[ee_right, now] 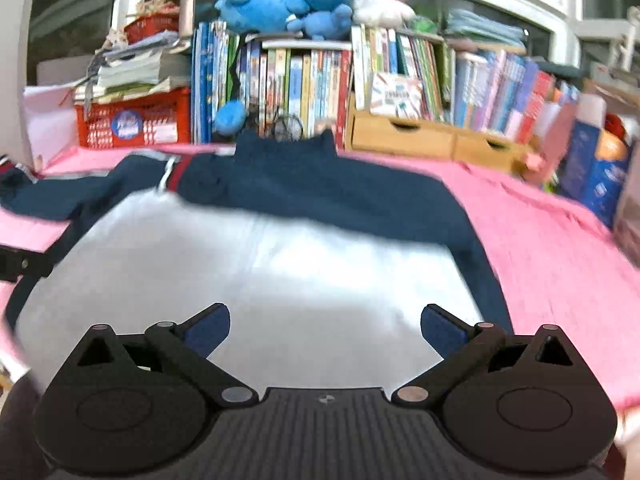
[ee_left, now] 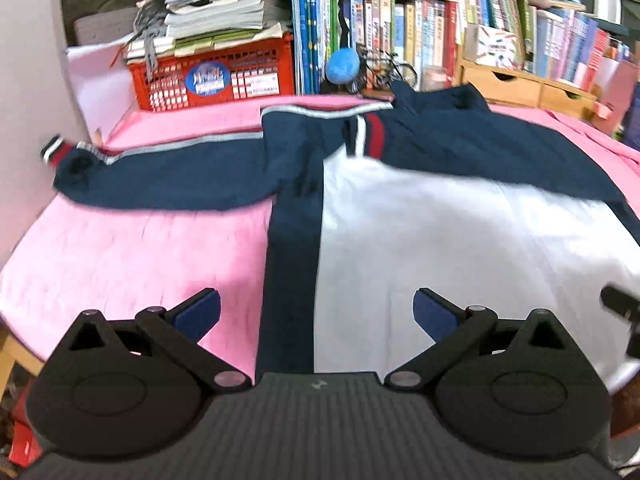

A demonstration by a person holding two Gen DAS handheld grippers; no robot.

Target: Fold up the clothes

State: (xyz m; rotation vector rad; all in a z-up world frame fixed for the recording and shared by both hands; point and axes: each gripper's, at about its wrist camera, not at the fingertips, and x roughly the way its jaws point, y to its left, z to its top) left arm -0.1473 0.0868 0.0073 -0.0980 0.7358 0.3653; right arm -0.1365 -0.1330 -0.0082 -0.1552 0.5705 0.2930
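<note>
While one navy-and-white jacket (ee_left: pixel 420 220) lies spread on the pink-covered desk (ee_left: pixel 132 248), both grippers, left (ee_left: pixel 316 312) and right (ee_right: pixel 326 326), are held above its near hem, fingers wide, empty; bare pink cloth is seen flanking the jacket.

Left gripper (ee_left: pixel 316 312) is hovering with jaws spread wide, gripping nothing. Right gripper (ee_right: pixel 325 326) is hovering likewise, jaws wide apart and empty. Both are pointing forward, level, side by side.

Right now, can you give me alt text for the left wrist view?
The open left gripper hovers above a navy-and-white jacket spread on a pink sheet, holding nothing. One sleeve stretches out left; a red crate and books stand behind.
</note>
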